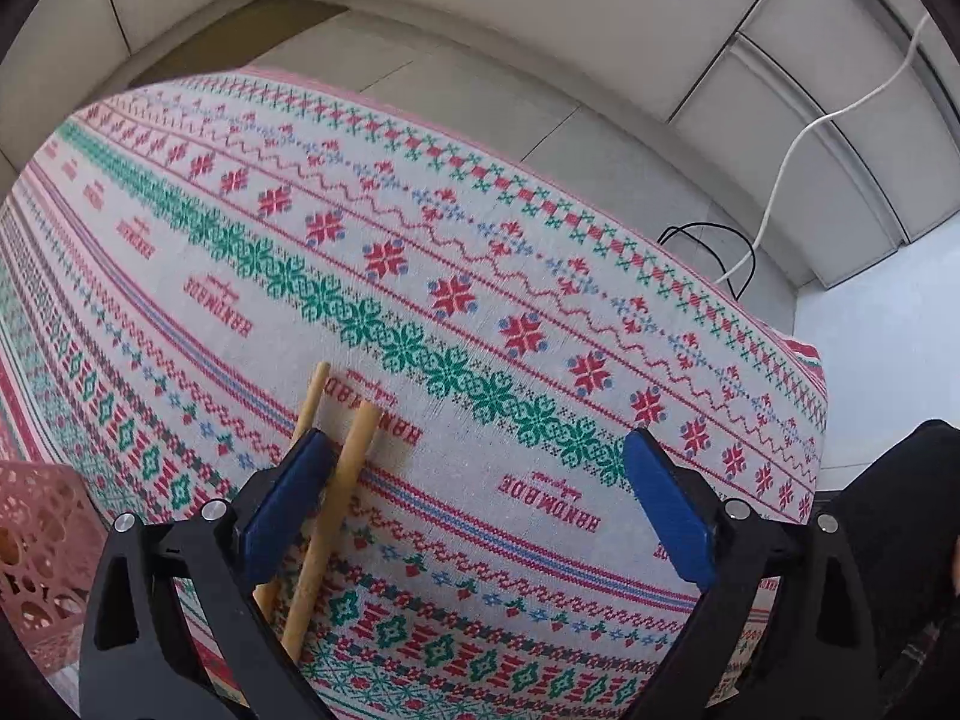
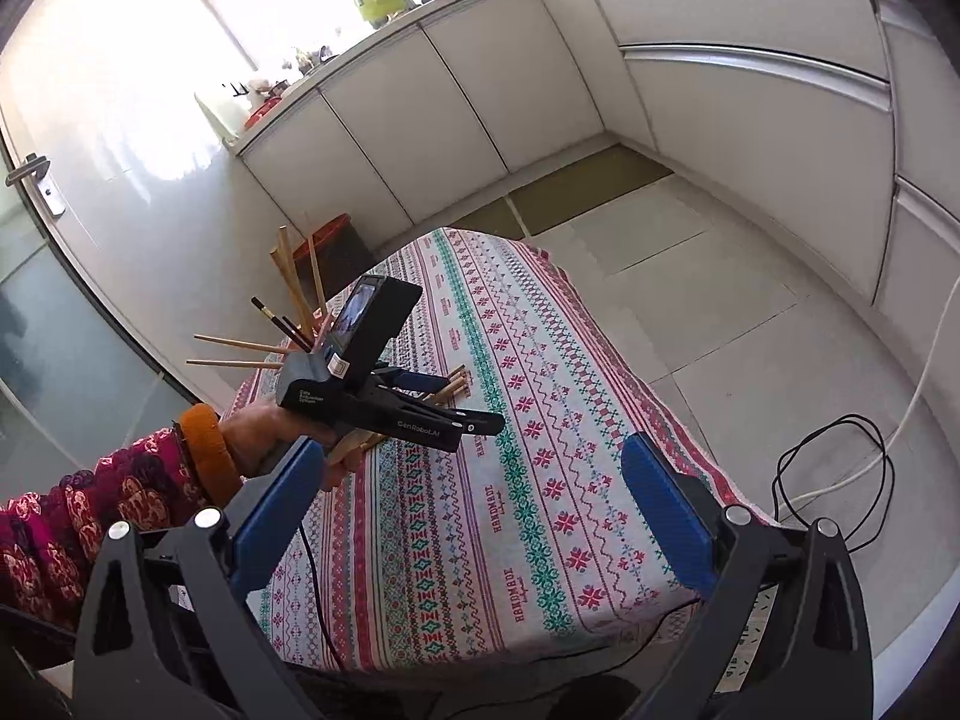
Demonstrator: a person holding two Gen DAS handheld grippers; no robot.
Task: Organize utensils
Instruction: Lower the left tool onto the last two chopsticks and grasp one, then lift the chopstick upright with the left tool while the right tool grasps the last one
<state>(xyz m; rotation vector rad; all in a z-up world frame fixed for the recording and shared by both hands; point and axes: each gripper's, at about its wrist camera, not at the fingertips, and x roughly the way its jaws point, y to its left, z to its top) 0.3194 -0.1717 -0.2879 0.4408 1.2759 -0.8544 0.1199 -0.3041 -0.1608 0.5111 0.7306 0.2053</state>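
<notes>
1. at the far left of the left wrist view a pink perforated basket [image 1: 36, 546] stands on the patterned tablecloth [image 1: 480, 300]; only its corner shows here.
2. next to it, two wooden chopsticks [image 1: 336, 480] lie on the cloth by the left gripper [image 1: 474, 504]. its blue fingers [image 1: 282, 498] are spread wide; one chopstick runs under the left-hand finger and the other lies just inside it. whether the finger touches them cannot be told.
3. to the right of the table in this view, a white cable [image 1: 798, 144] and a black cable [image 1: 720, 252] trail over the floor.
4. the right wrist view alone shows the person's hand [image 2: 264, 426] holding the left gripper [image 2: 444, 390] over the chopsticks [image 2: 450, 387] on the tablecloth [image 2: 540, 450].
5. behind that gripper, more chopsticks [image 2: 240, 345] fan upward out of something the gripper hides.
6. the right gripper [image 2: 474, 516] hangs above the near table edge, well apart from the chopsticks, its fingers [image 2: 666, 510] wide apart with nothing between them.
</notes>
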